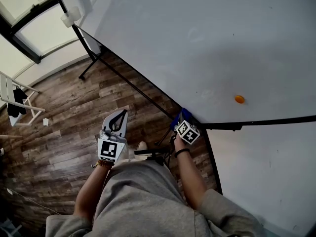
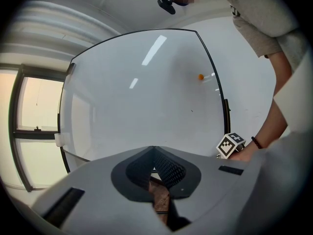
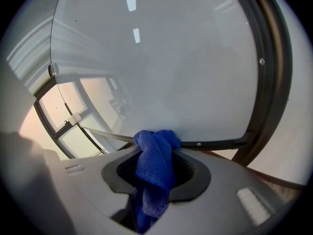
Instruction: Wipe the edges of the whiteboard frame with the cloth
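Observation:
The whiteboard (image 1: 197, 38) has a thin black frame (image 1: 256, 123). In the head view my right gripper (image 1: 182, 121) is shut on a blue cloth (image 1: 180, 115) and presses it against the frame at the board's lower corner. The right gripper view shows the cloth (image 3: 155, 168) bunched between the jaws, its top touching the frame's edge (image 3: 215, 143). My left gripper (image 1: 120, 116) hangs over the wooden floor, off to the left of the board, shut with nothing in it. In its own view the left gripper (image 2: 153, 148) faces the whiteboard (image 2: 146, 97) from a distance.
An orange magnet (image 1: 239, 99) sticks to the board. A white block (image 1: 70, 16) sits on the frame's far corner. The board's black stand leg (image 1: 91, 63) reaches onto the wooden floor (image 1: 64, 132). A white drying rack (image 1: 15, 102) stands at the left.

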The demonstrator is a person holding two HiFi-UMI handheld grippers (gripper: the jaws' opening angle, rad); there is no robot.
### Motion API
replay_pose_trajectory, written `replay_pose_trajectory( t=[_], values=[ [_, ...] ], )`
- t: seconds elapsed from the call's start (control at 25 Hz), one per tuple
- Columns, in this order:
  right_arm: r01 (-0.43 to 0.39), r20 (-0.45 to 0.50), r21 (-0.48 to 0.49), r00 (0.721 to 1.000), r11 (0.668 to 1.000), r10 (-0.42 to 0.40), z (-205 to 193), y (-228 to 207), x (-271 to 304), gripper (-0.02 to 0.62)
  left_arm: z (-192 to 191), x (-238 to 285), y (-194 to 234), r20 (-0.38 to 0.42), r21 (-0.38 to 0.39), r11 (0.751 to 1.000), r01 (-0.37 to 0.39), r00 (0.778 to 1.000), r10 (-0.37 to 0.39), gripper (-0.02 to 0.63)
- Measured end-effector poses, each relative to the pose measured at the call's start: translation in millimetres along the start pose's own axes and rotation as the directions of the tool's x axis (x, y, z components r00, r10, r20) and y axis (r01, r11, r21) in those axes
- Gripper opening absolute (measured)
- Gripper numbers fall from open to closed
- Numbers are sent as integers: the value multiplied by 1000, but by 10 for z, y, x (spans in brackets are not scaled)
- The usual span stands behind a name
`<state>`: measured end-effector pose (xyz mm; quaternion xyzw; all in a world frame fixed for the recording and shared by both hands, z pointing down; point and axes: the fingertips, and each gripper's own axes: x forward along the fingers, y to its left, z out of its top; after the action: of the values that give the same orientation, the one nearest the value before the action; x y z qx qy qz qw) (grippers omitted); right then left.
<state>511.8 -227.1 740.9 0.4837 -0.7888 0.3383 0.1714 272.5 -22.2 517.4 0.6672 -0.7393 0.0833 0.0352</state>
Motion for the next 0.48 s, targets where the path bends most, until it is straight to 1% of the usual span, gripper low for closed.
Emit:
replay_pose_trajectory(
  t=[0.08,0.36,0.48],
  values=[
    [-5,0,3,1000,1000,5,-18,5,36,140,-6,15,3,-6,-10,1000,3,1000,-3,9],
    [-7,-5,-2,1000,1000,7,-10,160,101,140,35,21,208,6,9,1000,-11,1000,11,9],
    [-9,-6,-7,1000,1000,9,-6,215,138,140,56,18,283,6,-5,1000,-20,1000,20,9]
  ],
)
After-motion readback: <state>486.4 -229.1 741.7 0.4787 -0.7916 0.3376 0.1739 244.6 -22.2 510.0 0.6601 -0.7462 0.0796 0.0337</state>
